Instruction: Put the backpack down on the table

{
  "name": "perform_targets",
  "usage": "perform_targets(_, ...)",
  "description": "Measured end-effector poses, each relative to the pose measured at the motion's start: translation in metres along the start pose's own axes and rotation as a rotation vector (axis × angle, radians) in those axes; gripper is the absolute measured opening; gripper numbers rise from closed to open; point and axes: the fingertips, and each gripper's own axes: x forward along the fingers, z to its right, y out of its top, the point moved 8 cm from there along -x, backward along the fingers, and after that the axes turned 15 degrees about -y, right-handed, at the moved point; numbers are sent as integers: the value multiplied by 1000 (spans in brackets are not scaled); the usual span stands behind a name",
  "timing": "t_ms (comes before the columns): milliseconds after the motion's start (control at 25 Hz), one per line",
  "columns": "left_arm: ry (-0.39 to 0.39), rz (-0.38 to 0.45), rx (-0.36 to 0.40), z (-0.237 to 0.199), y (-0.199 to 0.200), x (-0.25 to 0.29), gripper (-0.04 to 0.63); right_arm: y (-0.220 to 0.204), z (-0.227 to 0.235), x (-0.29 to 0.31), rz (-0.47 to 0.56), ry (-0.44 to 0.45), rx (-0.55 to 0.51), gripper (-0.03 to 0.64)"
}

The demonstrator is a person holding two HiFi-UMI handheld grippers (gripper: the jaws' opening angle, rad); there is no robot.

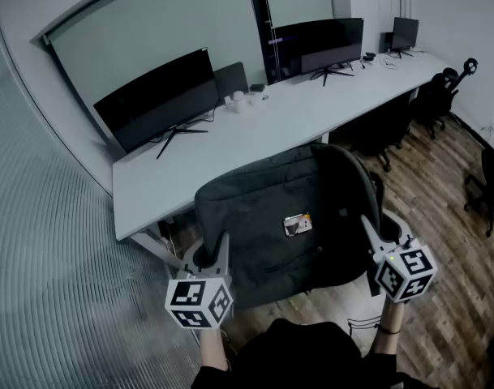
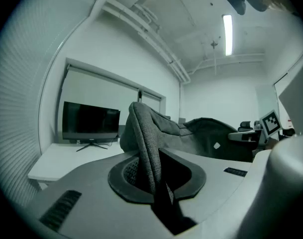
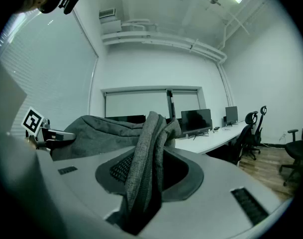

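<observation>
Grey cloth bag up in my two claws, not on the table yet.

My left claw point(image 1: 212, 254) is nearly closed and pinches a thin fold of the backpack point(image 1: 287, 217) at its left side. My right claw point(image 1: 384, 237) is a bit wider, because it bites a thicker bunch of cloth point(image 3: 146, 153) on the right side. The backpack hangs between them, at the near edge of the white table point(image 1: 230, 148). I think its bottom is in the air, but I can't really see under it. To do this well, I should squeeze tight with both claws and hold both sides just as high, so it won't tip. Then I should carry it over the bare white part, away from the black screen point(image 1: 161, 100), set it down softly, and only then let go.
</observation>
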Motion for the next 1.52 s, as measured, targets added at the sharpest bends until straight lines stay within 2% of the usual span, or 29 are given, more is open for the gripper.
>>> perform_targets(1080,17,-44,-43,4,-13,55,54,-13,39,38,-51,-3,8,120)
perform_targets(1280,29,-64,-52,-17,-17,73,54,-19,36,70,-75,9,15,121)
perform_targets(1520,44,-65,-65,-62,-12,109,54,-14,26,128,-81,13,13,121)
